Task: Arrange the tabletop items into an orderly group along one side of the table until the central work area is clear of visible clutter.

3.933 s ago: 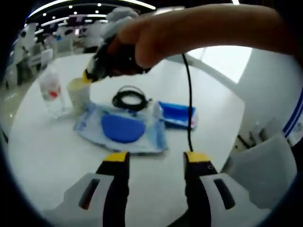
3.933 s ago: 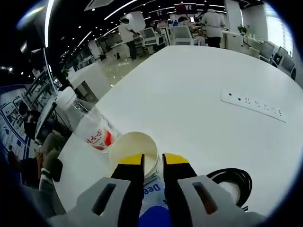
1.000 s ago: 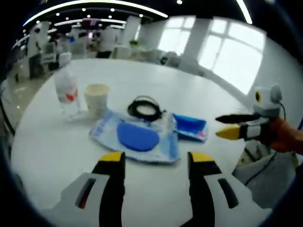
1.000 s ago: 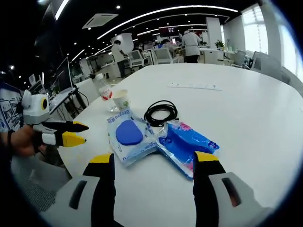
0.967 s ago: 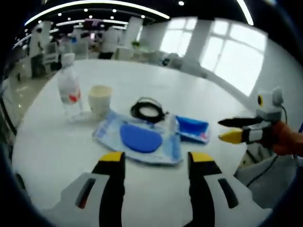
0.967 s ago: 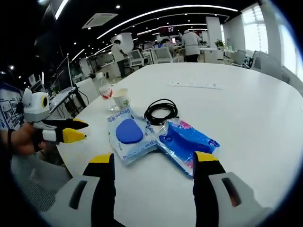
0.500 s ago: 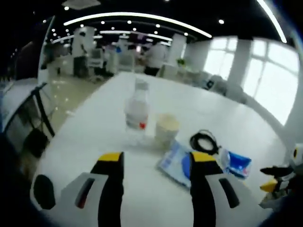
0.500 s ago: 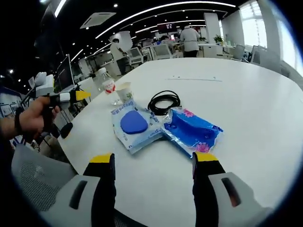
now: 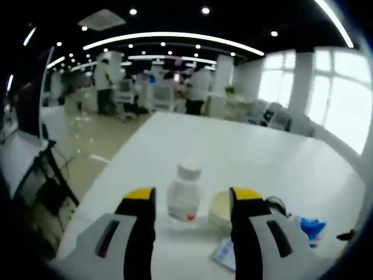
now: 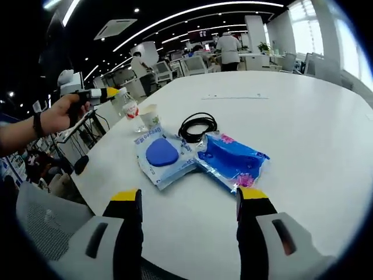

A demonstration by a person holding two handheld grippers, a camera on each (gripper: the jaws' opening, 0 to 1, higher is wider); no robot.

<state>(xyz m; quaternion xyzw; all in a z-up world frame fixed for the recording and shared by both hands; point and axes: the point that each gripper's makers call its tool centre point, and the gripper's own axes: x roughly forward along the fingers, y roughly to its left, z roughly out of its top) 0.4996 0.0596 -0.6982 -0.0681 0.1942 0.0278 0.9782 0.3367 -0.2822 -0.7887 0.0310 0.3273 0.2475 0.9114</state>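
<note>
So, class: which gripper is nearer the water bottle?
Left. The left gripper hovers right beside the water bottle, open. The right gripper sits back at the near table edge, beyond both packets.

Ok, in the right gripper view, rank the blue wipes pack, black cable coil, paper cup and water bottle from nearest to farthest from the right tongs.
1. Blue wipes pack, just ahead of the right tongs, slightly right.
2. Black cable coil, behind the pack, centre.
3. Paper cup, farther back, left.
4. Water bottle, just left of the cup, beside the left tongs; nearly level with the cup.
</note>
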